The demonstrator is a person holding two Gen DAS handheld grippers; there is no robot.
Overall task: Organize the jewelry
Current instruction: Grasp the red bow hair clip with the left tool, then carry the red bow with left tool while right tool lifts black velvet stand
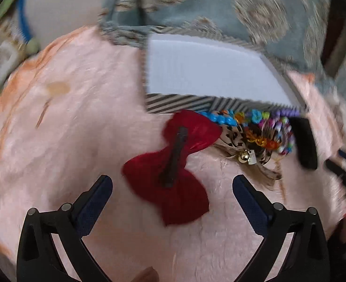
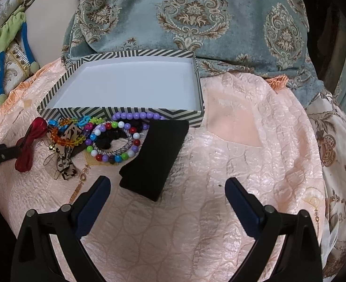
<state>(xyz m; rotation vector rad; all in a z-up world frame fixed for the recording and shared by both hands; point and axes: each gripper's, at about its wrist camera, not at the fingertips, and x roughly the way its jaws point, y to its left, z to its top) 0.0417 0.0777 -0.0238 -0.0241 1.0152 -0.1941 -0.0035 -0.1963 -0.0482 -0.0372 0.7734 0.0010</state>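
Both claws were wide open and holding nothing. The left gripper (image 1: 172, 183) hung just over the red bow (image 1: 170, 166), which lay flat on the pink cloth (image 1: 67, 129) with its dark clip side facing up; the near end of the bow sat right between the two fingers, though I couldn't tell if anything was touching it, since that view was blurry.

The right gripper (image 2: 167, 184) hovered over bare pink cloth (image 2: 231, 152), with the black pad (image 2: 156, 157) lying just ahead of its left finger.

The rest of the jewelry was heaped in a pile on the near side of the striped box (image 2: 196, 80), touching its front wall: a purple bead string (image 2: 135, 115), a multicolor bead bracelet (image 2: 116, 141) around a sparkly bangle (image 2: 123, 150), an orange chunky bracelet (image 2: 64, 138), and a leopard print bow (image 2: 63, 162) with a little gold bell (image 2: 52, 148). The red bow (image 2: 28, 145) was at the far left of that pile. The box was open, white inside, with nothing in it that I could see.
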